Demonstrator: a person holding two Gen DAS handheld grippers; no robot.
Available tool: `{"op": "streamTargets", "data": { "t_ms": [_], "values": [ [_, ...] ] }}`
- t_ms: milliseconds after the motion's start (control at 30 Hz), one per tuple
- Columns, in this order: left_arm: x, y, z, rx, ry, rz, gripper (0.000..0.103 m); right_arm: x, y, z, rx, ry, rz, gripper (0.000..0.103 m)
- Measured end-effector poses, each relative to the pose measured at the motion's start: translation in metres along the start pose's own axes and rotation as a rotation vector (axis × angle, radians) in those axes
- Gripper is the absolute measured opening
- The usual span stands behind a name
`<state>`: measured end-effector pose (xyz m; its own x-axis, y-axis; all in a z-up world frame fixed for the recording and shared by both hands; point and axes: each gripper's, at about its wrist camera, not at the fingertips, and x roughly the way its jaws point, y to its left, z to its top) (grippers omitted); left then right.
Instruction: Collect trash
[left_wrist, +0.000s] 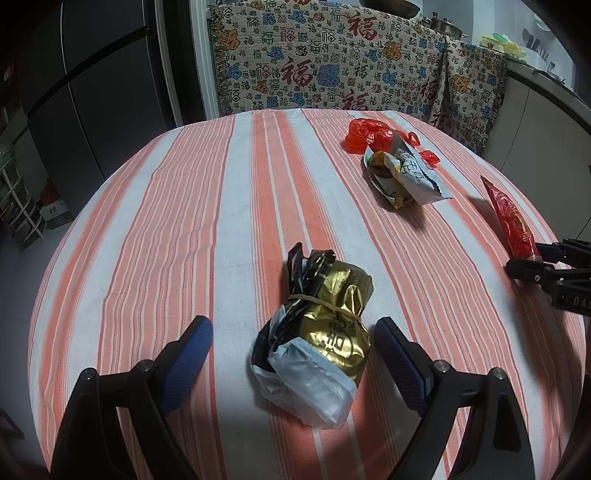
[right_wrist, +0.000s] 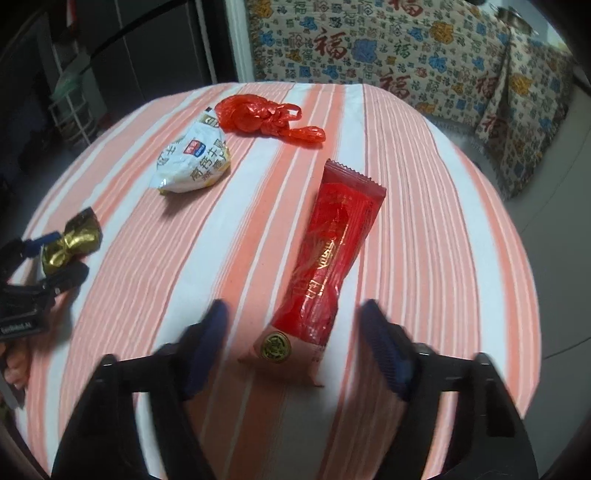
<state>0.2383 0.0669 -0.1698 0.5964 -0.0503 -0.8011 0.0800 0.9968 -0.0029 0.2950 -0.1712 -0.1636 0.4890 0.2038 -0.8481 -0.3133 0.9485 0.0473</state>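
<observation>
the left gripper (left_wrist: 293, 350) sat open astride the gold bundle (left_wrist: 325, 332), ready to close. the right gripper (right_wrist: 295, 347), jaws apart and untouching, framed the red wrapper (right_wrist: 328, 254), which pointed toward twelve o'clock on the table (right_wrist: 424, 221).

Matt woven striped cloth (left_wrist: 221, 206) covers the surface. The gold packet (left_wrist: 332, 325) is glossy foil; the red wrapper (right_wrist: 328, 254) shiny plastic; the red bag (right_wrist: 258, 114) thin crinkled film.
</observation>
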Motion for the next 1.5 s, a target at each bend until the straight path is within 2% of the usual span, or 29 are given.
{"op": "streamTargets", "data": {
  "t_ms": [33,67,200,300,333,400,500,700,733,767,800,833,900,1067,1167,1300,1500],
  "values": [
    [0.0,0.0,0.0,0.0,0.0,0.0,0.092,-0.002,-0.001,-0.002,-0.002,0.009,0.01,0.033],
    [0.0,0.0,0.0,0.0,0.0,0.0,0.092,-0.004,-0.004,-0.005,-0.005,0.023,0.028,0.028],
    [0.0,0.0,0.0,0.0,0.0,0.0,0.092,-0.015,-0.015,-0.017,-0.016,0.069,0.087,0.027],
    [-0.001,0.0,-0.001,0.018,0.005,-0.015,0.092,-0.021,-0.021,-0.022,-0.008,0.056,0.119,0.037],
    [-0.002,-0.001,-0.001,0.037,0.013,-0.024,0.092,-0.022,-0.021,-0.023,-0.009,0.056,0.124,0.054],
    [-0.007,0.0,-0.003,0.055,0.03,-0.056,0.091,-0.025,-0.02,-0.025,-0.023,0.047,0.127,0.067],
    [-0.017,0.001,-0.006,0.069,0.028,-0.083,0.091,-0.029,-0.016,-0.023,-0.032,0.032,0.131,0.067],
    [-0.014,-0.009,0.002,0.129,0.054,-0.066,0.089,-0.017,-0.019,-0.008,0.019,-0.009,0.136,0.069],
    [-0.012,-0.011,0.003,0.137,0.061,-0.067,0.085,-0.014,-0.02,-0.006,0.023,-0.009,0.137,0.061],
    [-0.01,-0.013,0.004,0.147,0.071,-0.065,0.071,-0.012,-0.02,-0.004,0.023,-0.003,0.14,0.05],
    [-0.008,-0.015,0.005,0.152,0.083,-0.072,0.06,-0.009,-0.019,-0.004,0.023,0.006,0.145,0.018],
    [-0.009,-0.015,0.006,0.145,0.077,-0.085,0.051,-0.01,-0.02,-0.004,0.028,0.002,0.151,0.016],
    [-0.013,-0.016,0.006,0.133,0.07,-0.077,0.046,-0.016,-0.02,-0.004,0.03,-0.001,0.163,0.013],
    [-0.031,-0.023,-0.002,0.104,0.017,-0.111,0.044,-0.038,-0.02,-0.008,0.041,-0.042,0.219,0.012],
    [-0.039,-0.033,-0.005,0.072,0.003,-0.147,0.044,-0.04,-0.023,-0.014,0.063,-0.038,0.252,0.012],
    [-0.05,-0.061,-0.005,0.07,-0.016,-0.198,0.044,-0.042,-0.031,-0.019,0.099,-0.038,0.252,0.011],
    [-0.052,-0.106,-0.002,0.086,-0.024,-0.232,0.044,-0.052,-0.046,-0.028,0.141,-0.06,0.285,0.011]
  ]
}}
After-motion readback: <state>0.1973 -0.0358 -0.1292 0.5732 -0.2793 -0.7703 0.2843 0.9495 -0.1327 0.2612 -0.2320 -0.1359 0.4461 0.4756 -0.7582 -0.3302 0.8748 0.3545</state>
